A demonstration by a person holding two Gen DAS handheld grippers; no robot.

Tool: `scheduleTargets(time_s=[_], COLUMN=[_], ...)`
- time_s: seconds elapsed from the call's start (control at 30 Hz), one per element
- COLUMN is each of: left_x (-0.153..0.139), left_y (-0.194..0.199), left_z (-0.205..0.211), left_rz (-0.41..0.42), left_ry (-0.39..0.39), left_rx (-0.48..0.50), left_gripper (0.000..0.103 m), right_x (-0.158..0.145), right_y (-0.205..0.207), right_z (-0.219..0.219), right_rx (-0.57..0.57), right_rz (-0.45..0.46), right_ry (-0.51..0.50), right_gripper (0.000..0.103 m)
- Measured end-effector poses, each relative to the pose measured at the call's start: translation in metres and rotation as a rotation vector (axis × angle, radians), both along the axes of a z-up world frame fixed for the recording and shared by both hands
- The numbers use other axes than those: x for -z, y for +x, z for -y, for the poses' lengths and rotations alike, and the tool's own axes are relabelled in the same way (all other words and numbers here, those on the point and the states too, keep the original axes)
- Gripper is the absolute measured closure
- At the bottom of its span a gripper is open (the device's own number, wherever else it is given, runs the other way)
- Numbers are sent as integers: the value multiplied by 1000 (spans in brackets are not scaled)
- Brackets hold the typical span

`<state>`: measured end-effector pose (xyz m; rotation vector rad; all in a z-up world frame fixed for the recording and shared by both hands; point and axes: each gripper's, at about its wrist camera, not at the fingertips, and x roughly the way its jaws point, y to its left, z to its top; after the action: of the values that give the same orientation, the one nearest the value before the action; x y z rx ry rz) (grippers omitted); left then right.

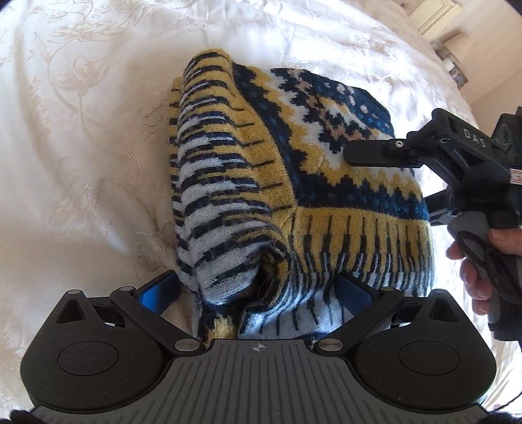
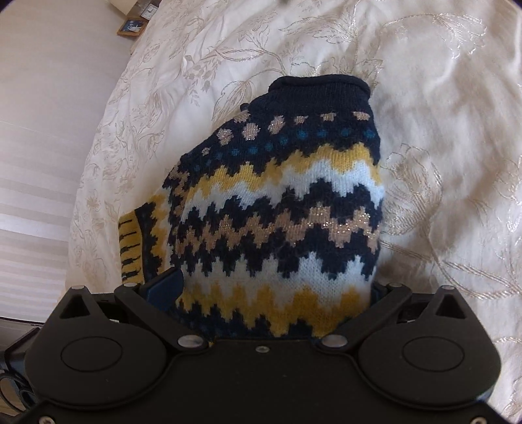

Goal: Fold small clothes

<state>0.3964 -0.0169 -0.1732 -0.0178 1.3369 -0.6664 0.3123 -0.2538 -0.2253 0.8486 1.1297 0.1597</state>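
A small knitted sweater [image 2: 280, 202] in navy, yellow, white and tan zigzags lies bunched on the bed, its navy collar at the far end. In the left wrist view the sweater [image 1: 326, 156] has a flap turned back, showing its striped reverse side. That flap droops between the wide-spread fingers of my left gripper [image 1: 256, 287], which is open. My right gripper [image 2: 274, 283] is open too, and the sweater's body fills the gap between its blue pads [image 2: 163, 287]. From the left wrist view, its upper finger [image 1: 375, 153] rests on top of the knit and the lower one is mostly hidden.
A cream bedspread [image 1: 81, 146] with an embroidered floral pattern lies under everything. A person's hand [image 1: 473, 261] grips the right tool's handle. The bed's edge and pale floor [image 2: 39, 163] run along the left of the right wrist view, with a small framed picture [image 2: 132, 27] beyond.
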Motion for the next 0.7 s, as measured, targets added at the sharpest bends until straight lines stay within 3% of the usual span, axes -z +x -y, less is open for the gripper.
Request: scheduleTargets(time_s=[0.17,0.37,0.5,0.6,0.7], left_x=[1,3,6,3,3], left_y=[1,7,15,17,16], left_z=[-9,-22,-19,-19,-20], left_rz=[-7,-37,-41,-49,-46], left_ry=[-30,-52,-44,-41,-59], left_rx=[-20,-28,22,32,-12], left_gripper=[1,1,1,1,1], right_x=[3,-3,-9,-15,-21], right_y=[-14,-27,-27,-27,-29], right_z=[9,-1,-11,-18,-20], right_rx=[21,-55,-61,-71,-69], right_rz=[40,36,-5,-22,-32], right_ry=[46,-24,-78,-148,-198], right_gripper=[0,0,1,12,31])
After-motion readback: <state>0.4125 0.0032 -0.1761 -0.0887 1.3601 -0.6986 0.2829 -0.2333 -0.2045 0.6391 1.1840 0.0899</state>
